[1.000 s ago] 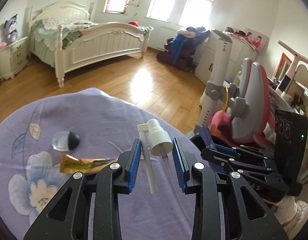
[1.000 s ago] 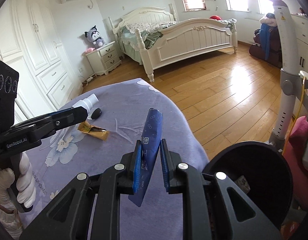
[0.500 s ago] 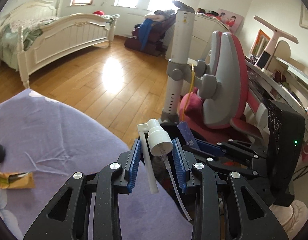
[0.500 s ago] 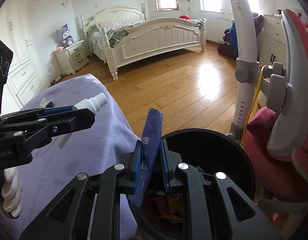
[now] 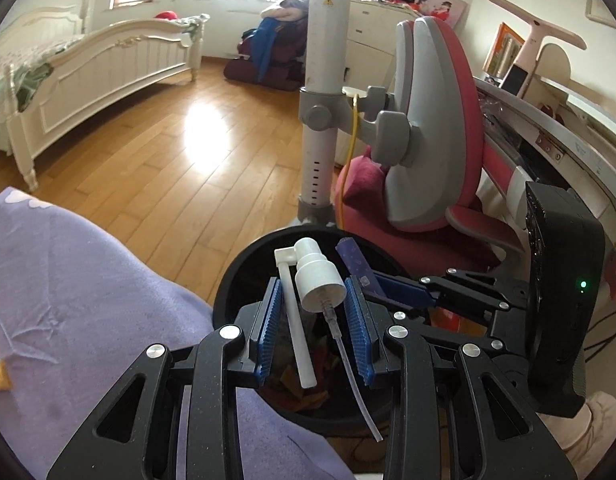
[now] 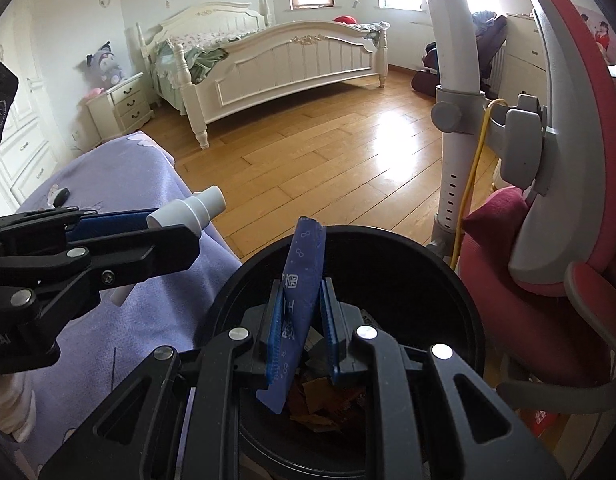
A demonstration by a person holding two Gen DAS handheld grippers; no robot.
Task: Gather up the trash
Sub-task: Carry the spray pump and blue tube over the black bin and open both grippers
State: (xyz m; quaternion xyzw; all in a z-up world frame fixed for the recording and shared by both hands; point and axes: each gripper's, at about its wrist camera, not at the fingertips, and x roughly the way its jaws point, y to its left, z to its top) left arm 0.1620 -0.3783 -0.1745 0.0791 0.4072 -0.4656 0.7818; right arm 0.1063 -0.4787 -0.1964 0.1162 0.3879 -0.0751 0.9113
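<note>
A: What does the left gripper (image 5: 314, 326) hold?
B: Its fingers (image 5: 268, 332) clamp a white spray pump head (image 5: 318, 276), dip tube dangling, above the black trash bin (image 5: 228, 280) just past the edge of the purple-covered tabletop (image 5: 68, 280).
A: And the right gripper (image 6: 300, 334)?
B: Narrow fingers (image 6: 274, 332) pinch a blue wrapper (image 6: 298, 300) upright over the same bin, where brown scraps (image 6: 320, 400) lie inside.

A white spray pump (image 5: 318, 276) with a clear tube and a blue wrapper (image 6: 298, 312) printed with pale characters sit between ribbed blue fingers (image 5: 270, 332) over a black bin (image 6: 448, 280), beside a lilac floral-print cloth (image 5: 88, 280) and honey-brown wooden floor (image 5: 168, 140).
</note>
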